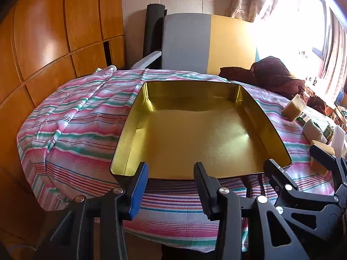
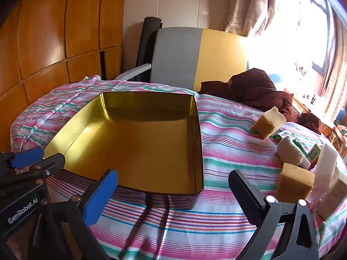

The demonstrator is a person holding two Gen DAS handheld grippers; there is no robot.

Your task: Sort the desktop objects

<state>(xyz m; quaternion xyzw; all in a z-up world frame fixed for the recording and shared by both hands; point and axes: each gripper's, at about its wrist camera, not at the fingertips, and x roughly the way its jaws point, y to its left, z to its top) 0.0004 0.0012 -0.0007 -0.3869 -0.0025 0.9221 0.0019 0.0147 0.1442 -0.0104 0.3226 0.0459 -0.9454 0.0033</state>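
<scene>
At the centre of the left wrist view sits an open gold tin (image 1: 201, 130), resting on a table covered by a striped cloth (image 1: 76, 117). The tin's interior holds nothing. The left gripper (image 1: 171, 186) occupies the lower centre of the frame; its jaws stand spread, with nothing between them, just short of the tin's near wall. At the lower right of the frame the right gripper (image 1: 303, 160) shows, its jaws also apart. Along the right edge lie a tan soap block (image 1: 295, 108), a second soap block (image 1: 321, 158) near the right gripper, and a white block (image 1: 338, 138). A grey and yellow chair back (image 1: 206, 43) stands behind the table.

In the right wrist view the tin (image 2: 134, 143) fills the centre left of the frame. The right gripper (image 2: 173, 195) sits at the lower centre, jaws spread wide and empty, above the cloth (image 2: 227, 134) beside the tin's near right corner. The left gripper (image 2: 39, 160) appears at the lower left edge. At the right of the frame one soap block (image 2: 267, 123) lies tilted on the cloth; another (image 2: 295, 182) stands just beside the gripper's right finger. A beige roll (image 2: 290, 151) lies between the two blocks, and the white block (image 2: 325, 164) stands further right.
</scene>
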